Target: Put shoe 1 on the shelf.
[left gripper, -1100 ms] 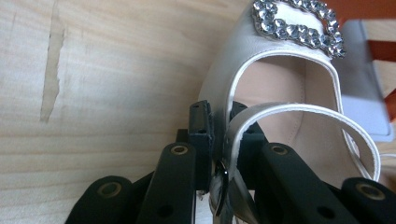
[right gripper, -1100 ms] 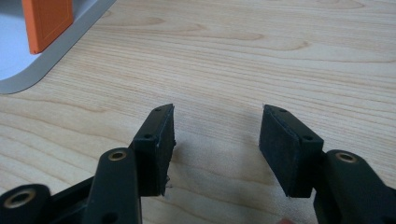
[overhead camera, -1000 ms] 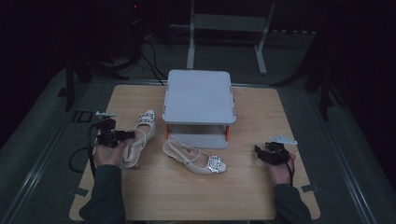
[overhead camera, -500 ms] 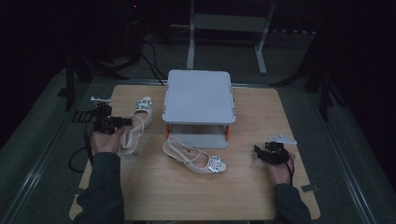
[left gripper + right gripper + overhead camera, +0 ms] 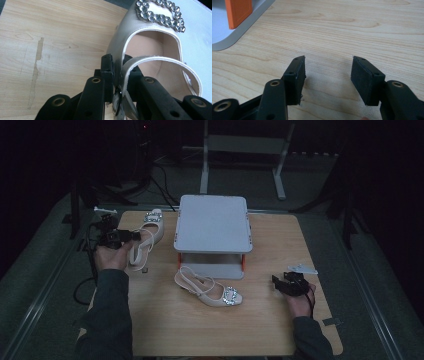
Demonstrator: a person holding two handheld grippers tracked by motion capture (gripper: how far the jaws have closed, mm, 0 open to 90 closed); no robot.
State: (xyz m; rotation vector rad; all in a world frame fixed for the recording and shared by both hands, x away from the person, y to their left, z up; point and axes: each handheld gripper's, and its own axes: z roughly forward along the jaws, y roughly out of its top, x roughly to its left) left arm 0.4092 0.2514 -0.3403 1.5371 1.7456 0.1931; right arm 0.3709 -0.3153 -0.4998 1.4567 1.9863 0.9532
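Wooden table (image 5: pixel 165 330), dark room. Left gripper (image 5: pixel 131 236) raised off the far left corner, forearm stretched forward, jaws pinching the heel strap of a shoe (image 5: pixel 146 240). Right gripper (image 5: pixel 276 281) low at the right edge, jaws spread, nothing between them.

Cream shoe (image 5: pixel 150 47), glittering silver buckle (image 5: pixel 160 13); light woodgrain table (image 5: pixel 280 330); grey rack (image 5: pixel 212 222), orange posts (image 5: pixel 238 12)

Wood table (image 5: pixel 260 325) w/ grey two-tier rack (image 5: pixel 212 222), one beige shoe (image 5: pixel 210 289), maybe small tag (image 5: pixel 302 269).
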